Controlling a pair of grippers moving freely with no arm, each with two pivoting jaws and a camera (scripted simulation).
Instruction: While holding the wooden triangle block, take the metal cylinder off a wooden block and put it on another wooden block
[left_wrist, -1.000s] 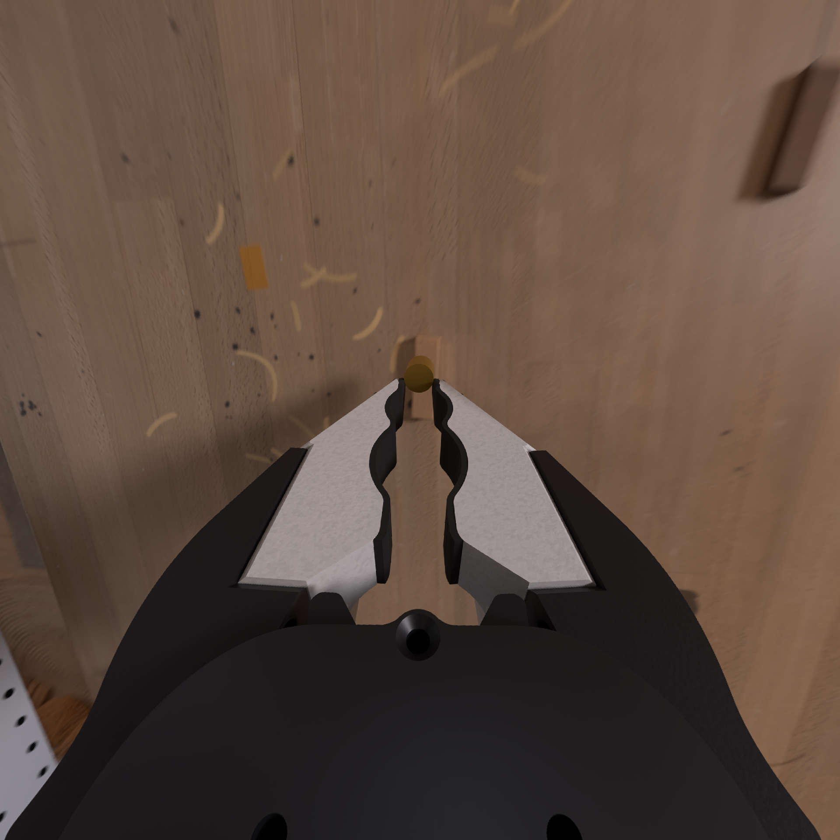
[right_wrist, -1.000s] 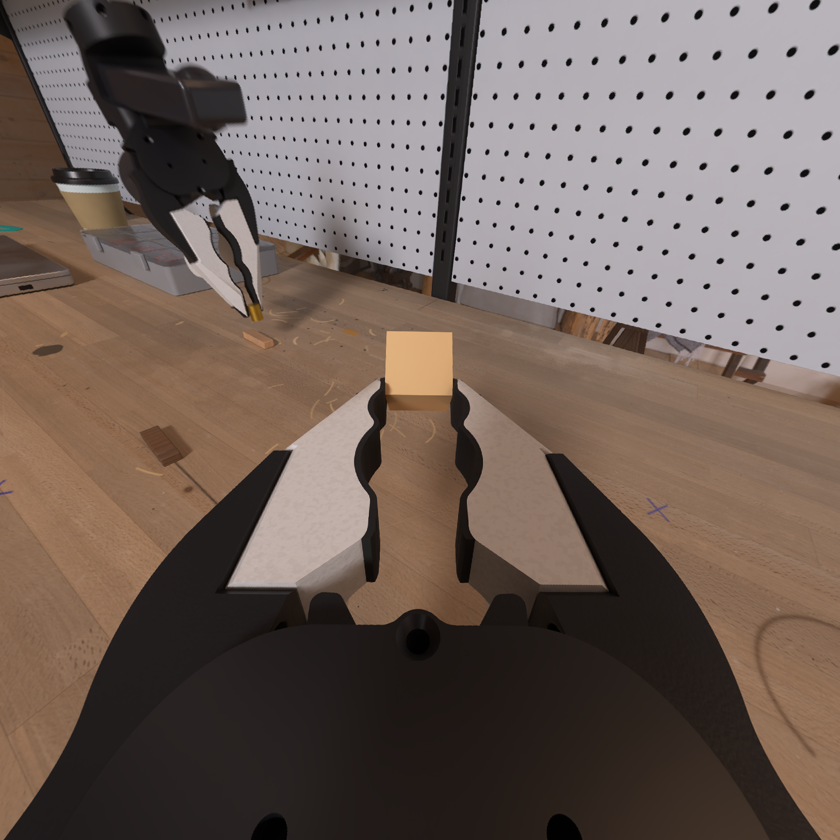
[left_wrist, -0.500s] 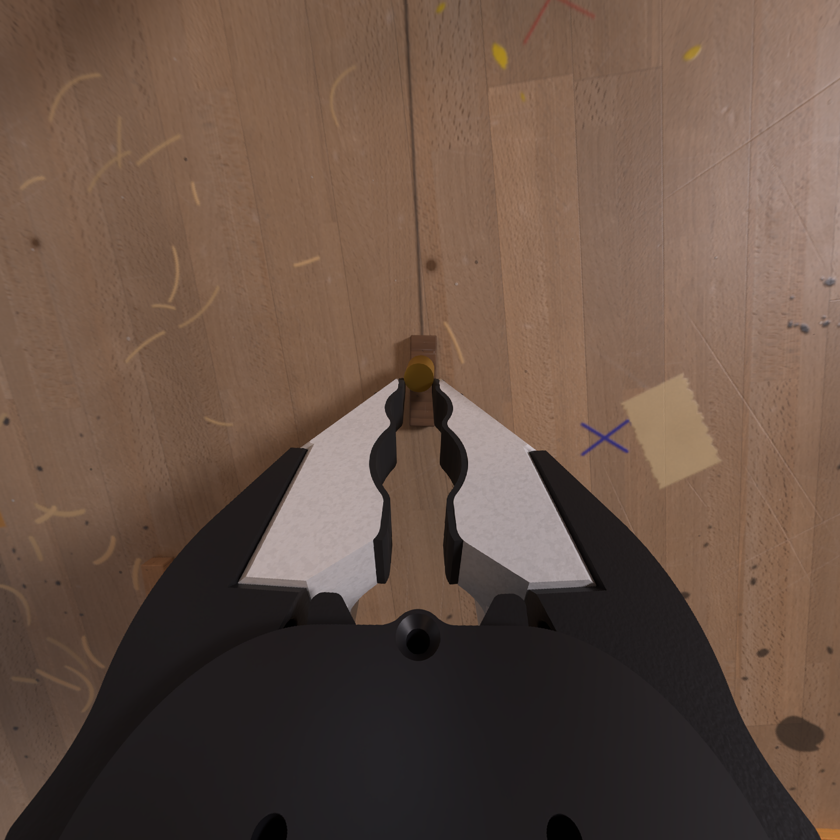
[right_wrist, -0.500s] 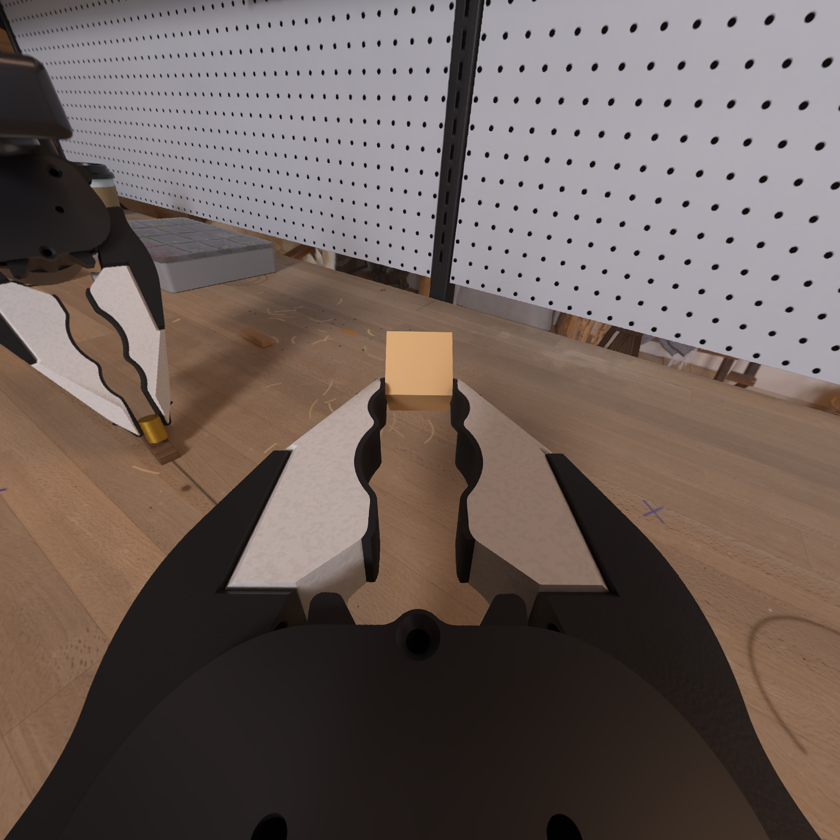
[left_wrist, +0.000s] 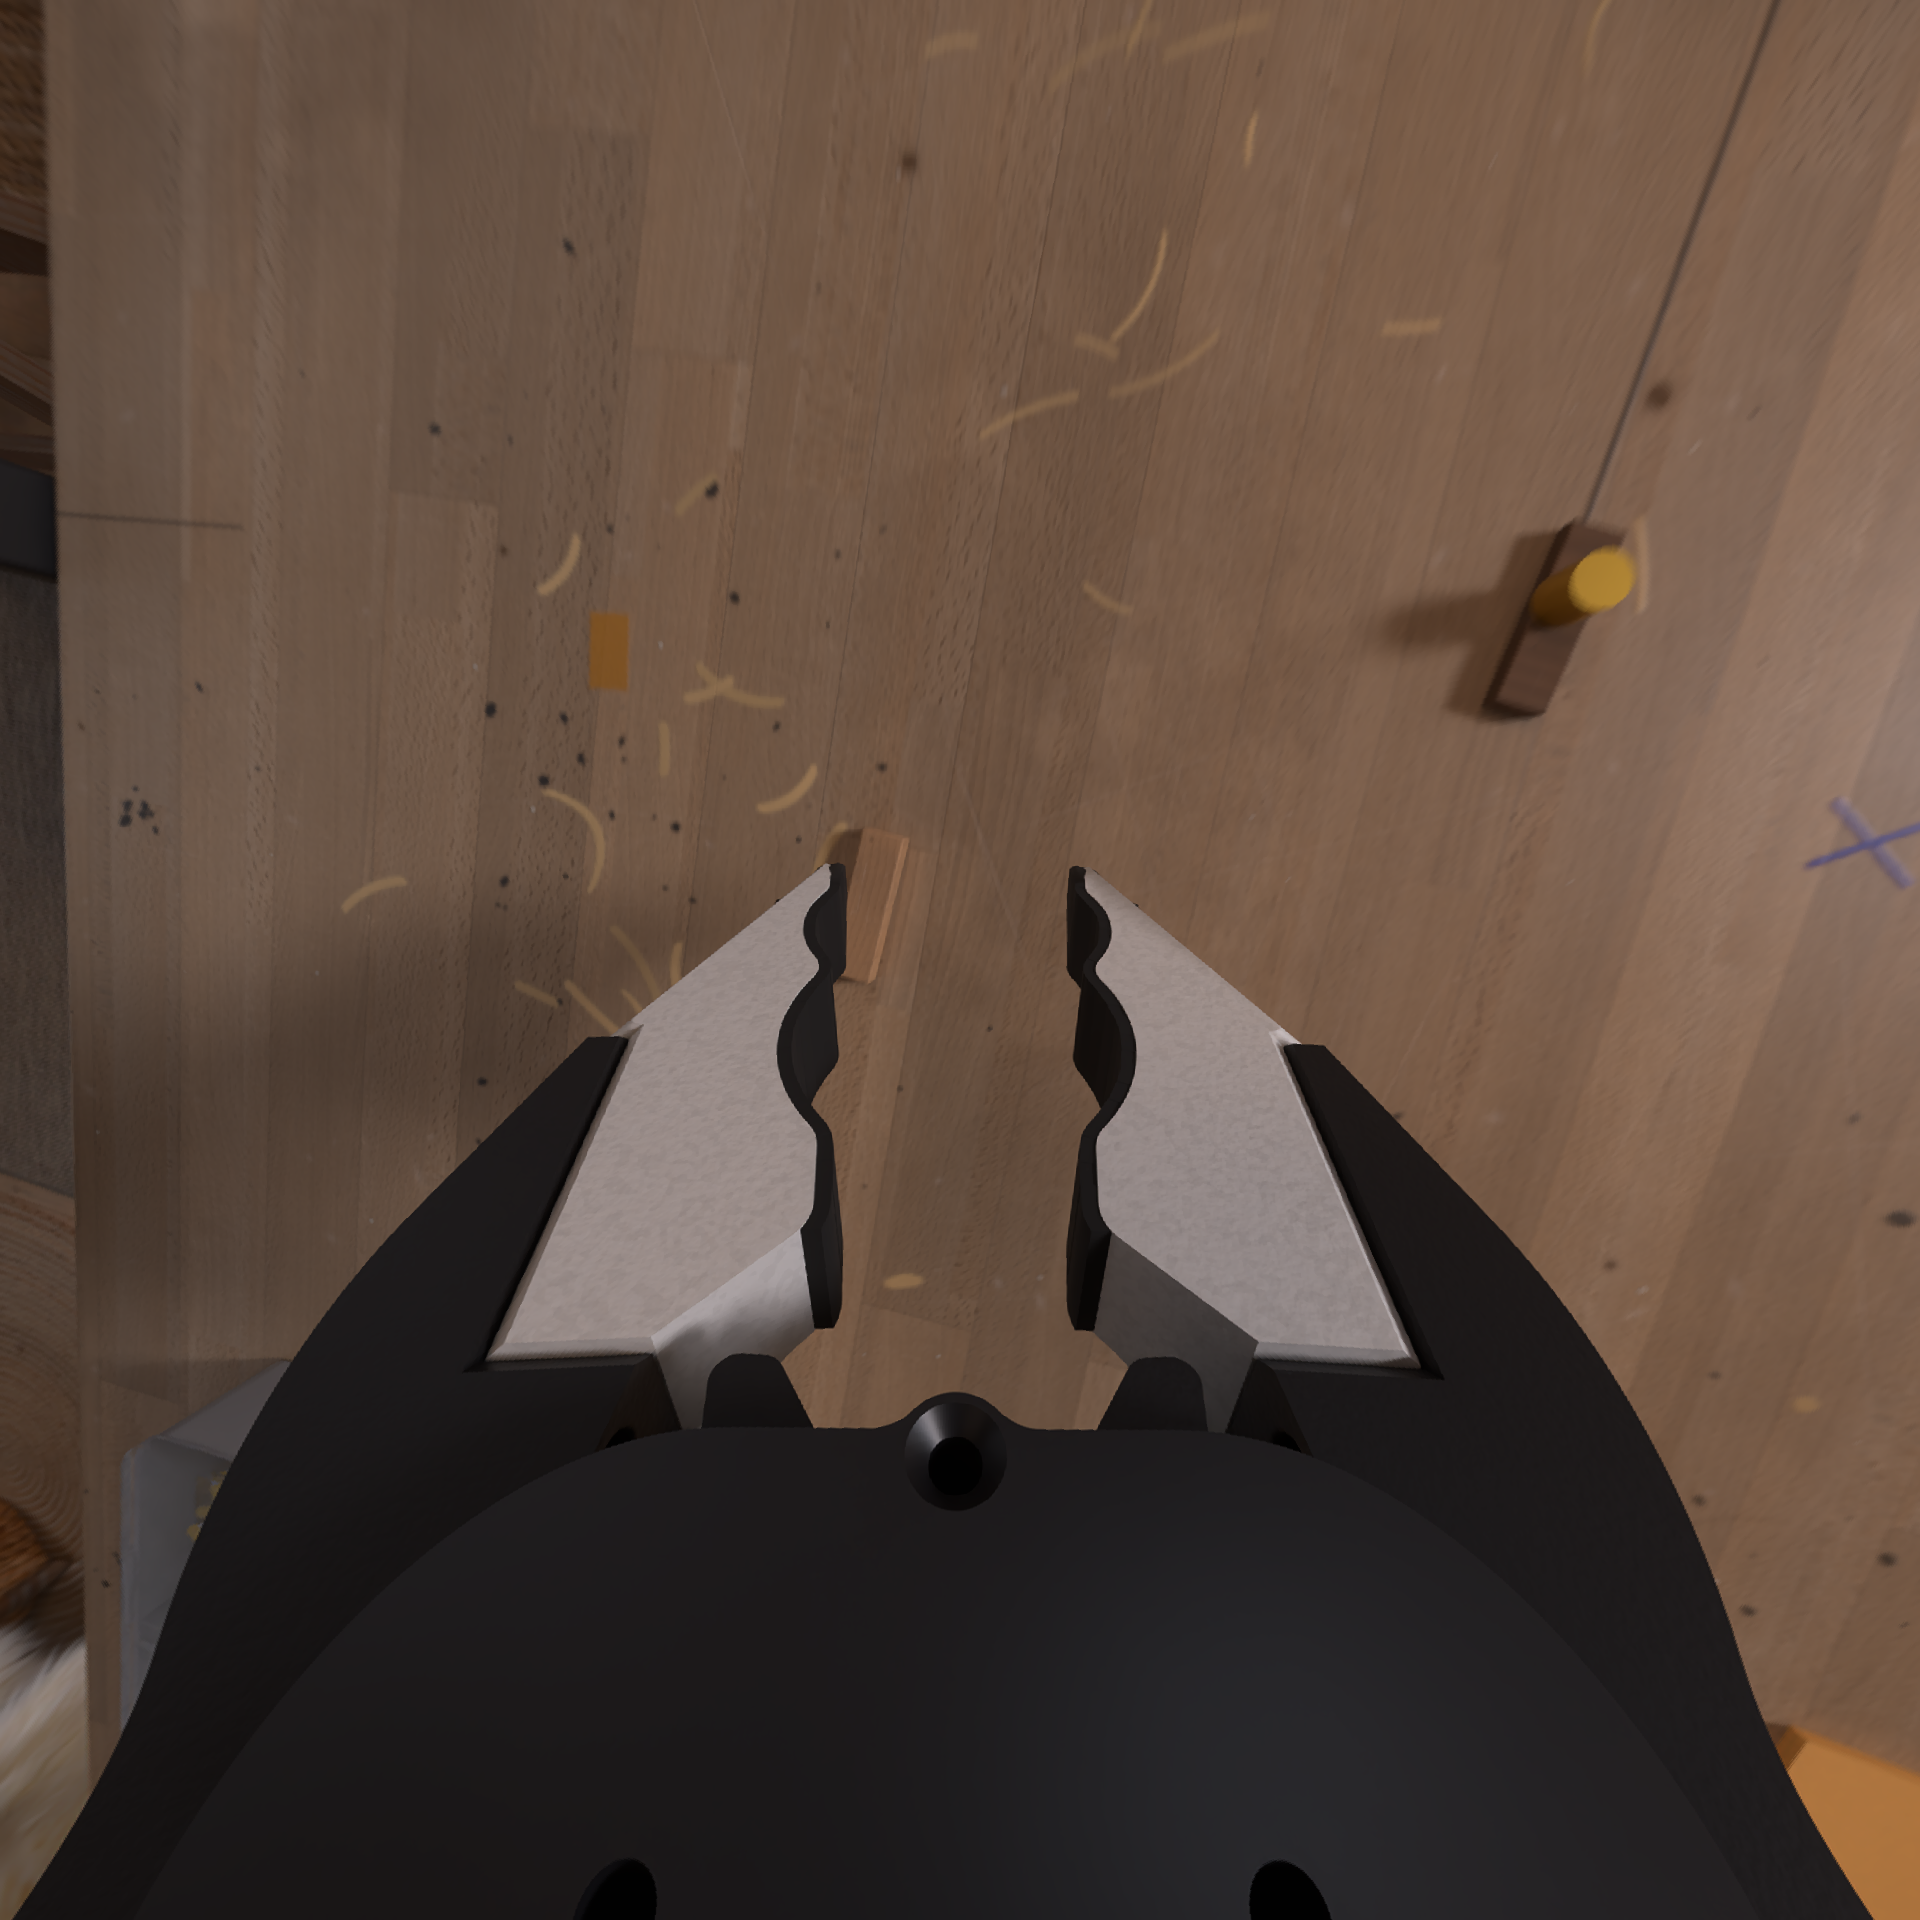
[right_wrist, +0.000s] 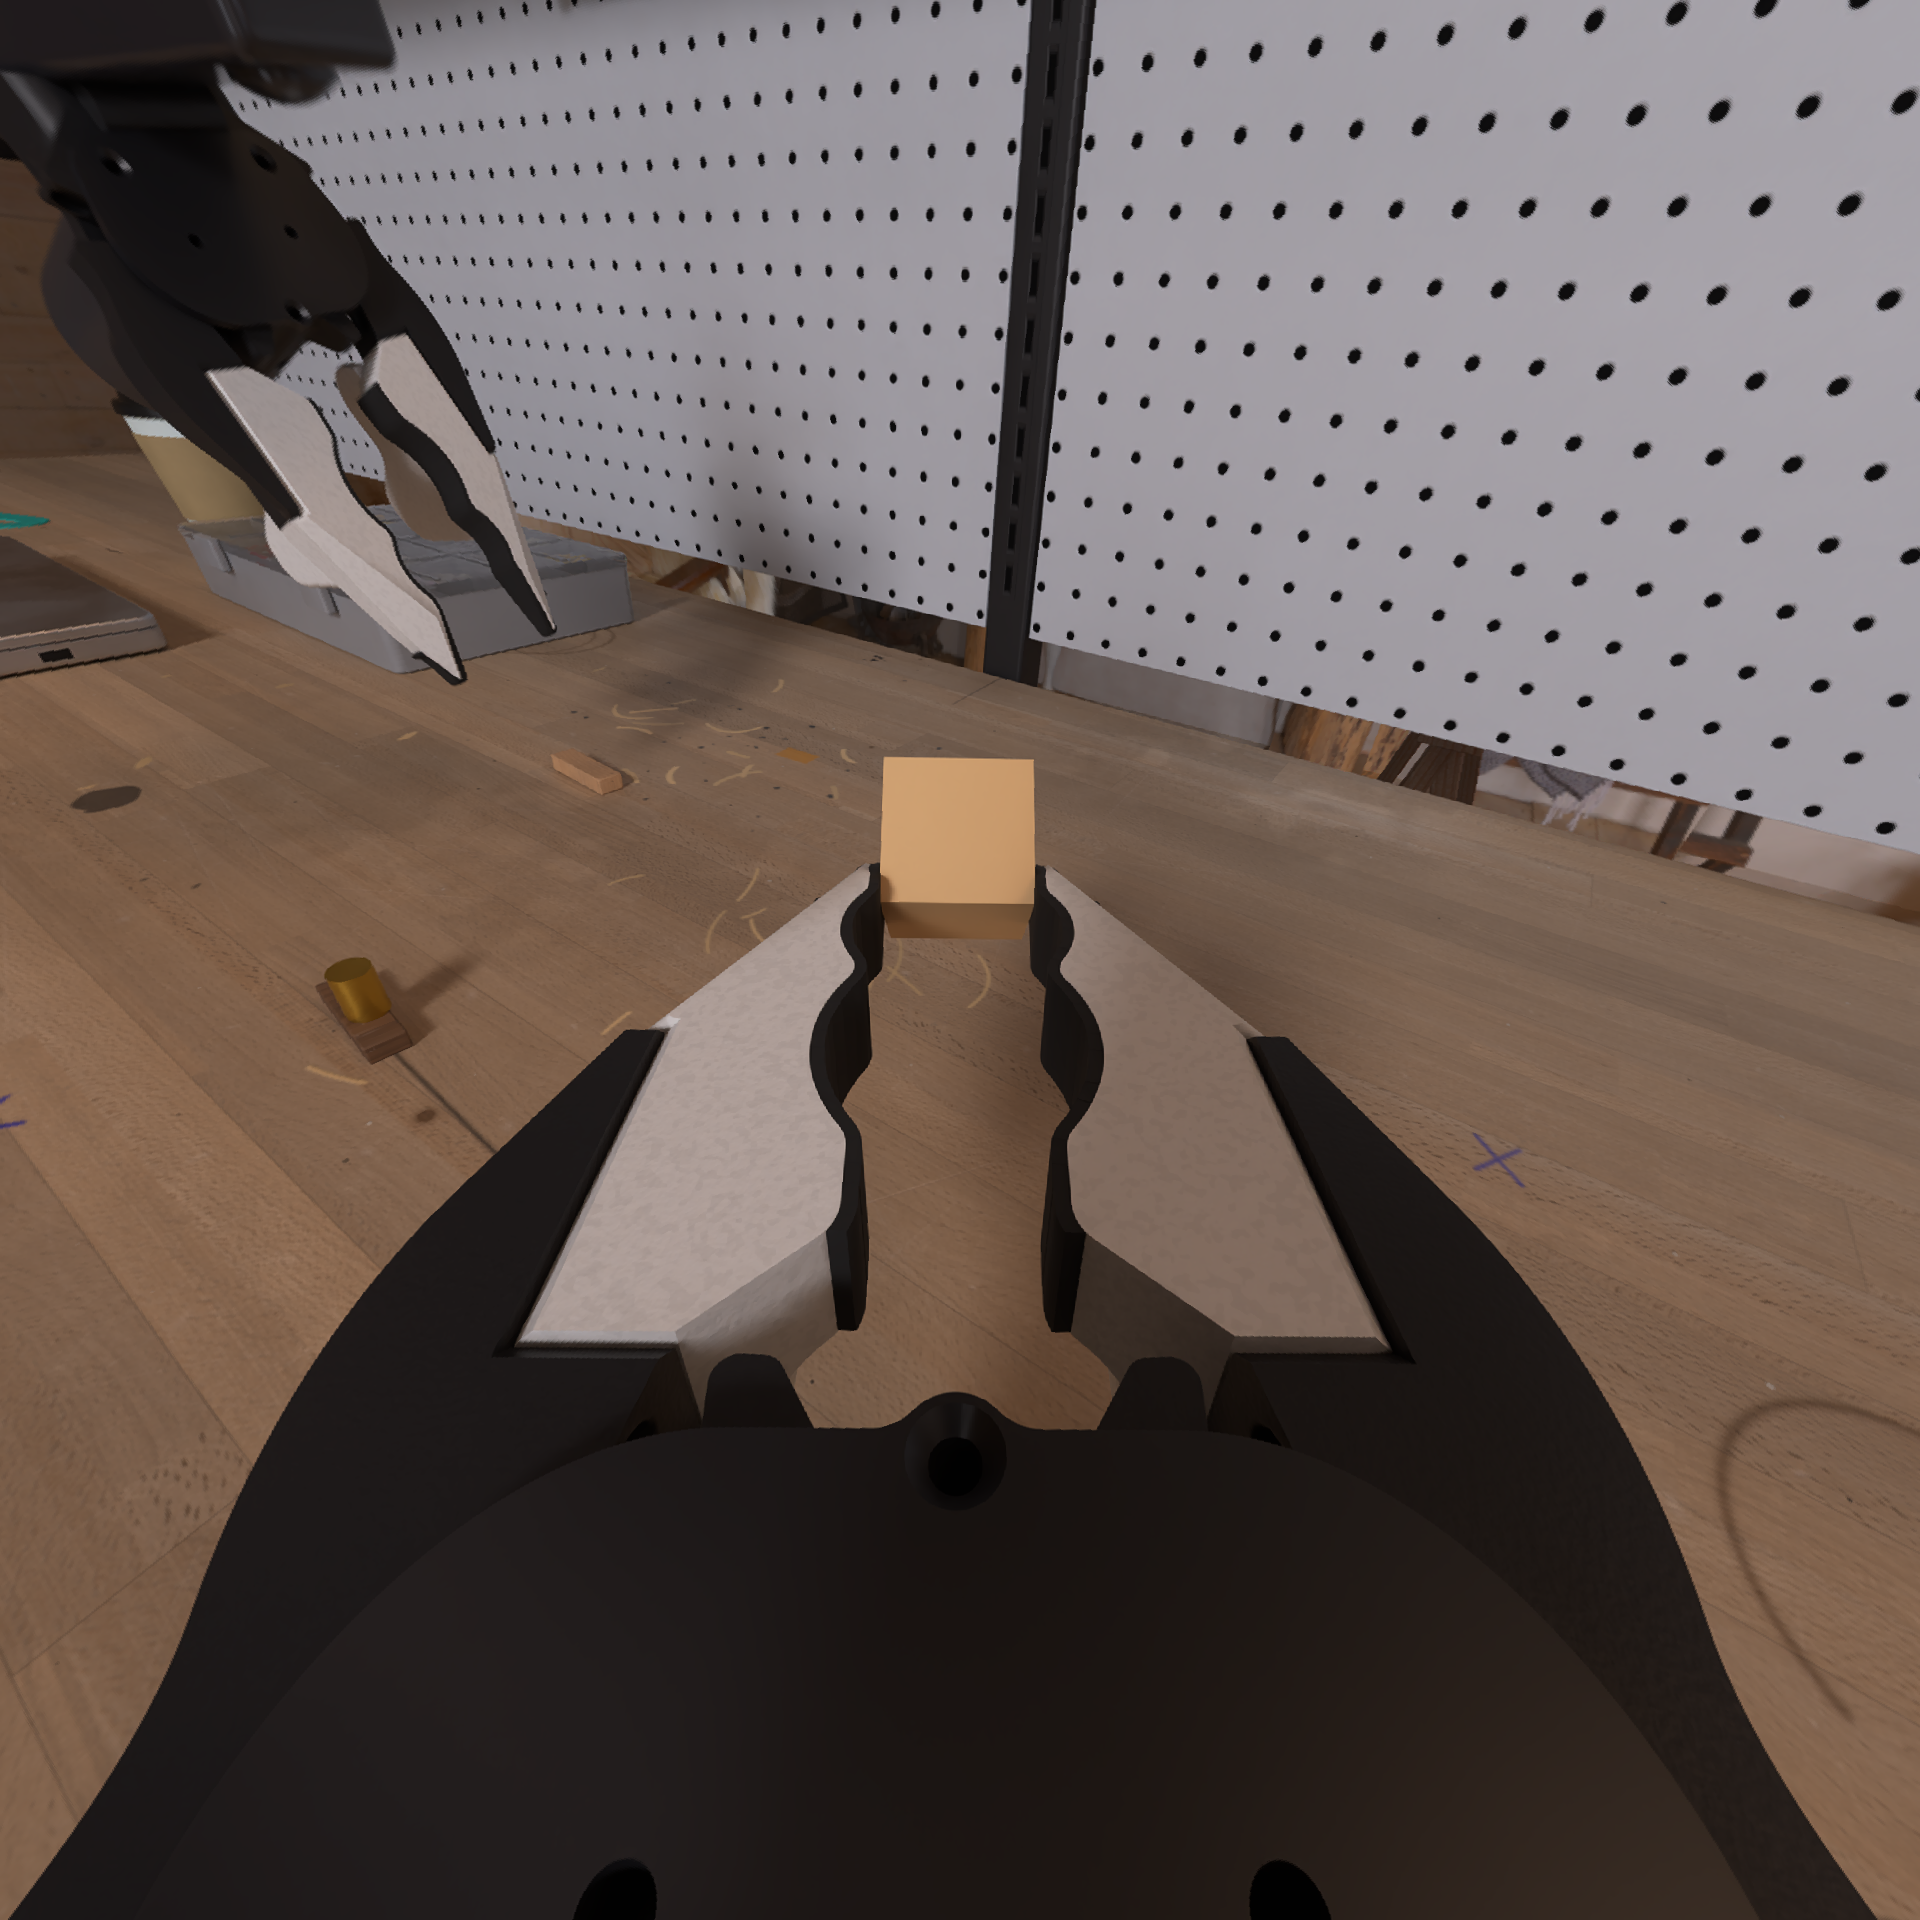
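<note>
The brass metal cylinder (left_wrist: 1584, 600) stands upright on a dark wooden block (left_wrist: 1536, 655); both show at the left of the right wrist view, cylinder (right_wrist: 356, 989) on dark block (right_wrist: 379, 1036). A light wooden block (left_wrist: 876, 906) lies flat on the bench, partly behind my left fingertip; it also shows in the right wrist view (right_wrist: 588, 773). My left gripper (left_wrist: 951, 883) is open and empty, high above the bench; it also shows in the right wrist view (right_wrist: 499, 649). My right gripper (right_wrist: 956, 883) is shut on the light wooden triangle block (right_wrist: 956, 836), held above the bench.
A white pegboard (right_wrist: 1455, 364) with a black post (right_wrist: 1023, 343) backs the bench. A grey parts box (right_wrist: 416, 582), a paper cup (right_wrist: 192, 478) and a flat grey device (right_wrist: 62, 623) sit at the far left. Wood shavings (left_wrist: 1132, 353) litter the bench.
My left gripper has let go of the cylinder on the dark block, opened, risen and moved back over the light block. The right gripper has kept still with the triangle block.
</note>
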